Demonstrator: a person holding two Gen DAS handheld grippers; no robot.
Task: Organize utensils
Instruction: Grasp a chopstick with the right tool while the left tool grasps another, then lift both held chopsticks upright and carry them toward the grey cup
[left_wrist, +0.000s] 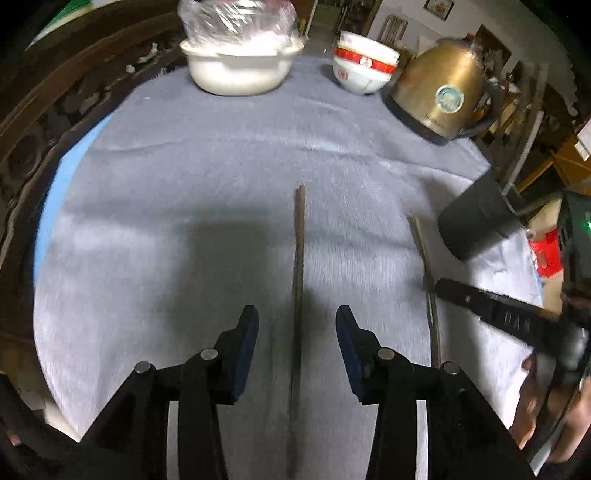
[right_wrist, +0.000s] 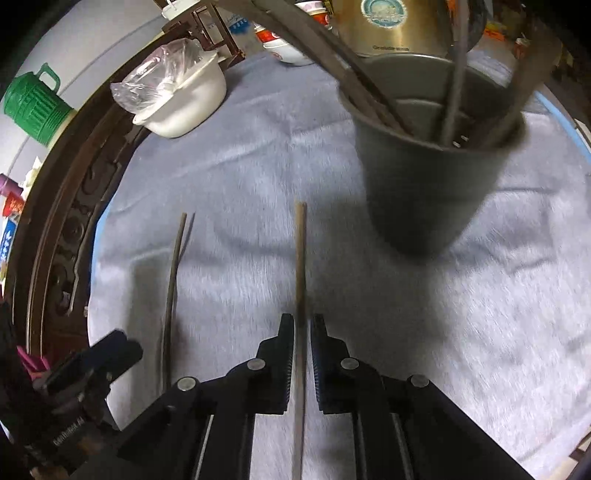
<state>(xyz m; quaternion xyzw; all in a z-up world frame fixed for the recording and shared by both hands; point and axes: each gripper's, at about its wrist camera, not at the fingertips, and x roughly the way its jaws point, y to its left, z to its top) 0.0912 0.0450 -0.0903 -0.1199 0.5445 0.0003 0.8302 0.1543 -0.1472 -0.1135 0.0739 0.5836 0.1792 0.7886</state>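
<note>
A brown chopstick (left_wrist: 300, 240) lies lengthwise on the grey cloth (left_wrist: 184, 184), running between the fingers of my left gripper (left_wrist: 297, 314). Those fingers stand open, with clear gaps on both sides of the stick. The right wrist view shows this stick (right_wrist: 171, 288) with the left gripper (right_wrist: 122, 343) at its near end. My right gripper (right_wrist: 300, 321) is shut on a second chopstick (right_wrist: 300, 258), which points away along the fingers. It appears again (left_wrist: 424, 258) in the left wrist view, with the right gripper (left_wrist: 441, 286) on it. A dark cup (right_wrist: 424, 192) holding several utensils stands just beyond and right.
At the table's far side are a white bowl with a plastic bag (left_wrist: 236, 70), stacked red-and-white bowls (left_wrist: 364, 66) and a gold kettle (left_wrist: 439, 92). Carved dark wood (right_wrist: 55, 221) borders the left. A green jug (right_wrist: 35, 107) stands beyond it. A person's hand (left_wrist: 535, 406) is at the right.
</note>
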